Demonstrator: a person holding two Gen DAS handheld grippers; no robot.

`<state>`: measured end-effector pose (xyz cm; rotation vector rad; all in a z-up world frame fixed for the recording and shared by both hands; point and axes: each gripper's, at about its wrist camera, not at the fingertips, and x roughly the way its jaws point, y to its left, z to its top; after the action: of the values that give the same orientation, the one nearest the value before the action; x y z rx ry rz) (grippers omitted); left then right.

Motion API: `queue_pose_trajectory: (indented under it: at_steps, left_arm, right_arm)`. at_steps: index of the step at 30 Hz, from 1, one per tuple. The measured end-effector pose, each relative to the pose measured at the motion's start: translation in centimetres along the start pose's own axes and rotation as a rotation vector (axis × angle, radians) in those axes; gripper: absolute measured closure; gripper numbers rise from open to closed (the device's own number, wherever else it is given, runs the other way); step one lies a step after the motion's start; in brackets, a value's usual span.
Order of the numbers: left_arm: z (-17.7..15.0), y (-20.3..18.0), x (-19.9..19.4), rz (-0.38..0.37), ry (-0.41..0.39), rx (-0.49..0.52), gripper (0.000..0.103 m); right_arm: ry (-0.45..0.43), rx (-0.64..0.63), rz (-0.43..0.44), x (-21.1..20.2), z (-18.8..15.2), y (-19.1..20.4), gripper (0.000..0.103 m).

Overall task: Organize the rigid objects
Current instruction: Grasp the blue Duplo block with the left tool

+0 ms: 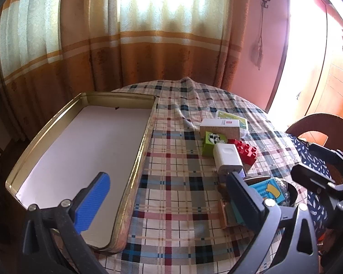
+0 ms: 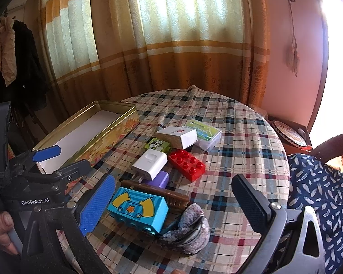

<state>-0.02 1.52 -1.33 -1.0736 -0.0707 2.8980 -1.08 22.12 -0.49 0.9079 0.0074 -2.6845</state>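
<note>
We find both grippers released and holding nothing. The left gripper [image 1: 169,196] hangs with jaws spread wide, one blue pad over the near end of the gold tin [image 1: 137,159], the other over the plaid tablecloth [image 1: 171,205]. The right gripper [image 2: 173,205] is likewise agape, straddling the blue toy block [image 2: 138,209] near the near edge of the table; neither pad touches it, as far as we can tell.

The tin lies along the left edge of the table, lined in white, with nothing in it that we can see. The rigid items sit in a cluster toward the middle: behind the blue block a brown brush [image 2: 157,191], a purple block [image 2: 157,179], a white charger [image 2: 151,161], a red brick [image 2: 187,164], a green cube [image 2: 157,145], a white carton [image 2: 177,135] and a clear-lidded box [image 2: 203,134]. A grey fabric pouch [image 2: 187,228] touches the blue block's right end.

We judge the sorting not yet begun. The first pick is in hand: the right jaws must lower, square up on the block's long faces and close clear of the pouch.
</note>
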Motion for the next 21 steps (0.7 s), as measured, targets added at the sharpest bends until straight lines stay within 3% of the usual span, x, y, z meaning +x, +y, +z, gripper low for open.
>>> queue_pose_trajectory:
  at_steps: [11, 21]
  left_arm:
    - [-0.6, -2.4, 0.4, -0.059, 0.027, 0.054, 0.0]
    - [-2.0, -8.4, 1.4, -0.164, 0.064, 0.194, 0.0]
  right_arm:
    - [0.026, -0.017, -0.066, -0.8, -1.8, -3.0, 0.0]
    - [0.054, 0.023, -0.109, -1.0, -3.4, -6.1, 0.0]
